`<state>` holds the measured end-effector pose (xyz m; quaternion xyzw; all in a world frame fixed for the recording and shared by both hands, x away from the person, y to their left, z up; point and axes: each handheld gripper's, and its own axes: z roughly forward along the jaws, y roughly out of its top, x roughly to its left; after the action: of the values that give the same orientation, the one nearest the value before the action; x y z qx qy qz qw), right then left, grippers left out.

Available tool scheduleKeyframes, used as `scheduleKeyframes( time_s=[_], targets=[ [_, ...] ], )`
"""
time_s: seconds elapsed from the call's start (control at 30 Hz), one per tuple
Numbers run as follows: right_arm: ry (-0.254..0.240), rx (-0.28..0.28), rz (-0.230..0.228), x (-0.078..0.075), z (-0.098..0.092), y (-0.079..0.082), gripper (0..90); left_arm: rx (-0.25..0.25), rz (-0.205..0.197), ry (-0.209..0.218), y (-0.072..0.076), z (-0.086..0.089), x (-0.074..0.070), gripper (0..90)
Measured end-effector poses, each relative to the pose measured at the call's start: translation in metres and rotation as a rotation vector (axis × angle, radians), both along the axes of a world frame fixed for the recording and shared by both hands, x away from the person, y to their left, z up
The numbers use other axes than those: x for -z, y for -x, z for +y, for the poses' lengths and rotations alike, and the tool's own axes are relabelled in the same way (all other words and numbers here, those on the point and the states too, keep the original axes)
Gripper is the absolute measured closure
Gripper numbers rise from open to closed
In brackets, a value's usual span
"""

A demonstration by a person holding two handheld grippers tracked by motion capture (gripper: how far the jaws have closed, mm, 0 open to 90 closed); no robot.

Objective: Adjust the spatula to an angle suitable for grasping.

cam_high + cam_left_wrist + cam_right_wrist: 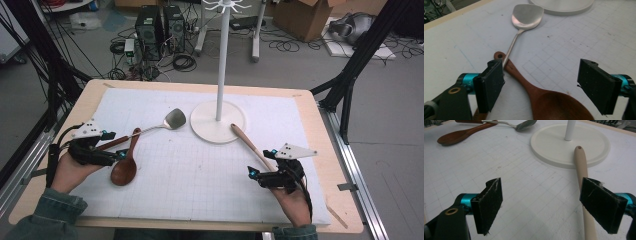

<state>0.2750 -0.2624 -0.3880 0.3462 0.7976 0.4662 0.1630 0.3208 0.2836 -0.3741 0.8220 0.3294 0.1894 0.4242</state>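
Here, low in the frame, your left gripper stands released over the dark wooden spoon, one pad beside the steel spatula whose shaft crosses the spoon's handle. Clench now and you may catch both, dragging the spatula. Your right gripper is released too, the pale spoon just inside one pad; its tip rests on the rack's base, so a lift could nudge it. Farther up: two wooden spoons, one spatula, one rack.

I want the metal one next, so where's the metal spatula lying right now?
In the high view the metal spatula lies left of centre on the white mat, its blade beside the white stand base, its handle crossing the dark wooden spoon's handle by the left claw.
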Motion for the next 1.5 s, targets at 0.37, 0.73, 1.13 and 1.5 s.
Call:
scheduleKeyframes(
  time_s=[0.37,0.73,1.13,1.5],
  targets=[
    [0.002,-0.009,0.003,0.001,0.002,-0.002,17.7,-0.086,0.024,0.004,-0.029,0.027,0.004,34.2],
    [0.005,-0.017,0.008,0.004,0.004,-0.003,17.7,-0.083,0.133,-0.038,-0.058,0.032,0.029,41.0],
    [0.010,-0.033,0.016,0.004,0.005,-0.004,17.7,-0.070,0.209,-0.030,-0.073,0.033,0.047,45.2],
    [0.009,-0.043,0.018,0.004,0.005,-0.004,17.7,-0.045,0.272,-0.052,-0.081,0.031,0.059,52.3]
  ],
)
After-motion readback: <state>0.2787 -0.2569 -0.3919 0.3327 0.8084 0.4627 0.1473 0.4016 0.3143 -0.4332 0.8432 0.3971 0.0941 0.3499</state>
